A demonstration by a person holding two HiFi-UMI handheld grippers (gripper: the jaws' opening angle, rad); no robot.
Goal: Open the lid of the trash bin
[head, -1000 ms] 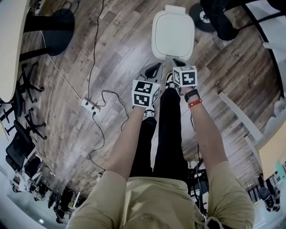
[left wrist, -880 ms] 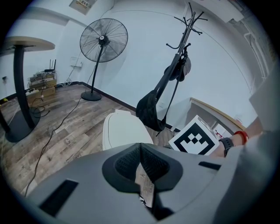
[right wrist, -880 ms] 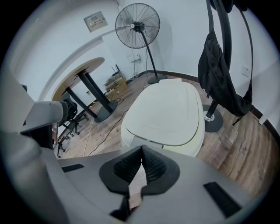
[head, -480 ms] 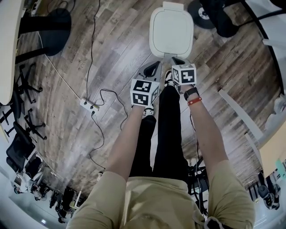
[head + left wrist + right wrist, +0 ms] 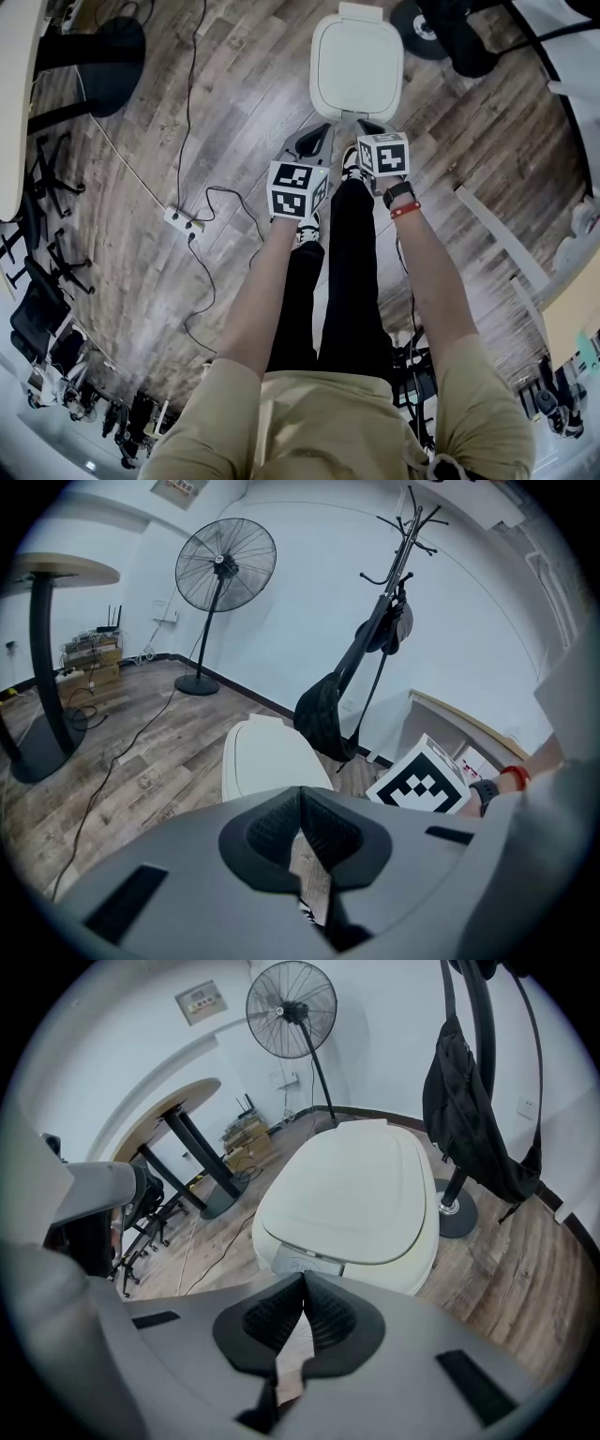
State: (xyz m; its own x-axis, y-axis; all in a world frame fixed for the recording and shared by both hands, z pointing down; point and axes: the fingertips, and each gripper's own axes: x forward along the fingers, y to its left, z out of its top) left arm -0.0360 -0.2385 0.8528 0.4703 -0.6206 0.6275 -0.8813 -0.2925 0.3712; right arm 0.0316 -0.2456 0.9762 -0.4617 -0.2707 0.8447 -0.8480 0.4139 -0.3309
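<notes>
The white trash bin [image 5: 357, 66] stands on the wood floor ahead of my feet, its lid down. In the head view my left gripper [image 5: 316, 139] sits just short of the bin's near left corner, and my right gripper [image 5: 368, 126] reaches its front edge. Both are shut with nothing between the jaws. In the right gripper view the closed lid [image 5: 352, 1190] fills the middle, and the right gripper [image 5: 303, 1281] points at the grey front panel [image 5: 306, 1262] below the lid. In the left gripper view the bin [image 5: 265, 761] lies just beyond the left gripper [image 5: 300, 797].
A power strip [image 5: 184, 221] with cables lies on the floor to the left. A coat stand with a black bag [image 5: 328, 710] rises behind the bin, and a pedestal fan [image 5: 225, 564] stands farther back. A round table's black base [image 5: 117, 42] is at far left.
Both grippers have moved a little forward toward the bin, the left one more than the right. The lid stays down.
</notes>
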